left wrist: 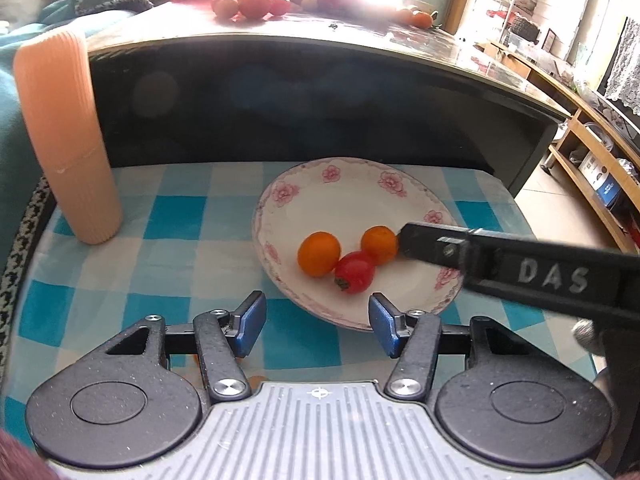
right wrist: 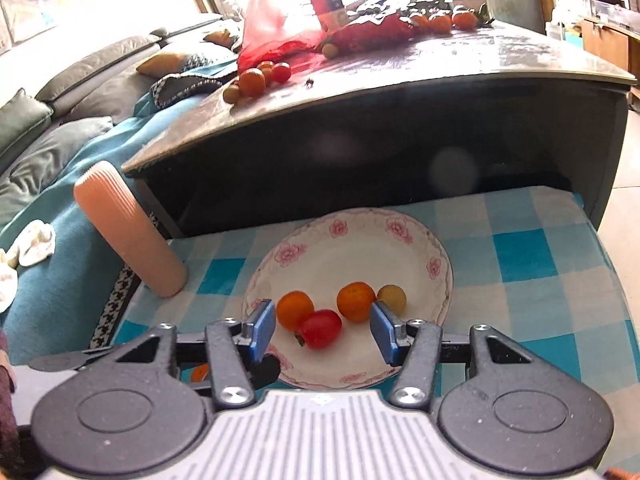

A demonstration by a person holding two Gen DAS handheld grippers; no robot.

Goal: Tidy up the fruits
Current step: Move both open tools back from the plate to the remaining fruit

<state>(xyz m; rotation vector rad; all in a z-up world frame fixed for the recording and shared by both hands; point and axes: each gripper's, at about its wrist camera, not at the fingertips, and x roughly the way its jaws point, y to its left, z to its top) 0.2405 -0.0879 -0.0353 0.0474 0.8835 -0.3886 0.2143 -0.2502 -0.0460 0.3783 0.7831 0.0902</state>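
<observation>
A white plate with pink flowers (left wrist: 344,196) (right wrist: 360,248) sits on a blue checked cloth. On it lie two orange fruits (left wrist: 319,253) (left wrist: 379,244), a red tomato (left wrist: 355,271) (right wrist: 321,328) and, in the right wrist view, a small yellow fruit (right wrist: 392,298). My left gripper (left wrist: 318,326) is open and empty just before the plate's near rim. My right gripper (right wrist: 323,332) is open and empty, low over the plate's near part, with the tomato between its fingers. One right finger (left wrist: 432,242) reaches in beside the right orange fruit.
A ribbed peach cylinder (left wrist: 68,136) (right wrist: 128,228) stands at the cloth's left. A dark table (left wrist: 320,92) rises behind, with more tomatoes (left wrist: 252,3) (right wrist: 256,78) and a red bag (right wrist: 272,36) on top. A sofa lies left, shelves right.
</observation>
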